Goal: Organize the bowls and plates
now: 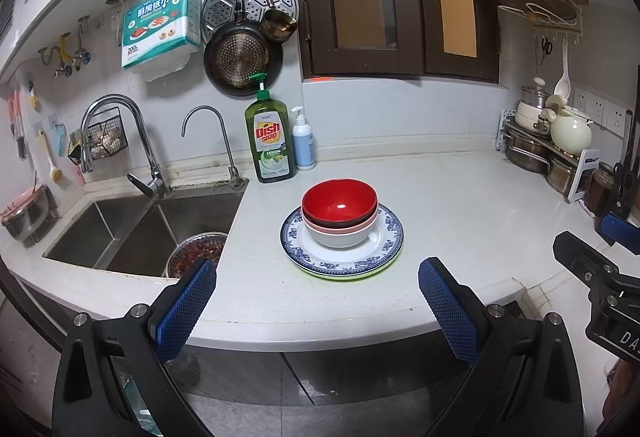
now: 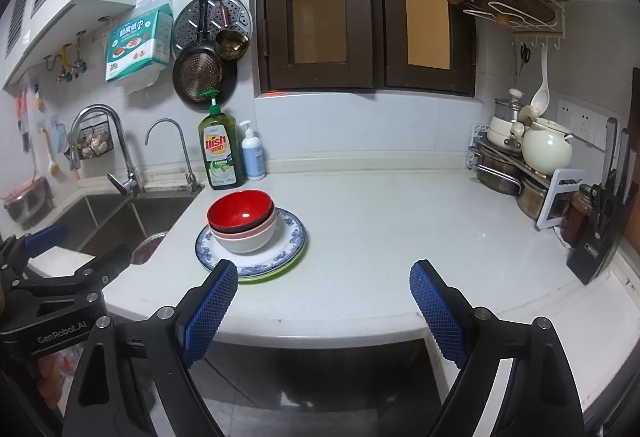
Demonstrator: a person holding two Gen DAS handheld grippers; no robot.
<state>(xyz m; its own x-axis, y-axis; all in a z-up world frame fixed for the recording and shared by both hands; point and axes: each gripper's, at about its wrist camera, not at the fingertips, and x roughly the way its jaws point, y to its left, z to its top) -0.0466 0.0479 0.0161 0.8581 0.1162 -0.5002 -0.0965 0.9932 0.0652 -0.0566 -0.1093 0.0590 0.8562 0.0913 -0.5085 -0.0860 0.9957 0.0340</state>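
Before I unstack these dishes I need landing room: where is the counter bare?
The widest free patch of counter lies between the dish stack and the pot rack, back to the wall. The front edge before the stack is bare too. It is crowded at the right corner by the knife block, and behind the stack by the dish soap bottle.

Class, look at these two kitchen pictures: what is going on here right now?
A person holds two grippers at the near edge of a white counter, both open and holding nothing. The left gripper and right gripper point toward a stack of dishes beside the sink. A red bowl sits nested in a pink bowl and a white bowl, all standing on a blue-patterned plate with a green plate beneath. Nothing is being touched.
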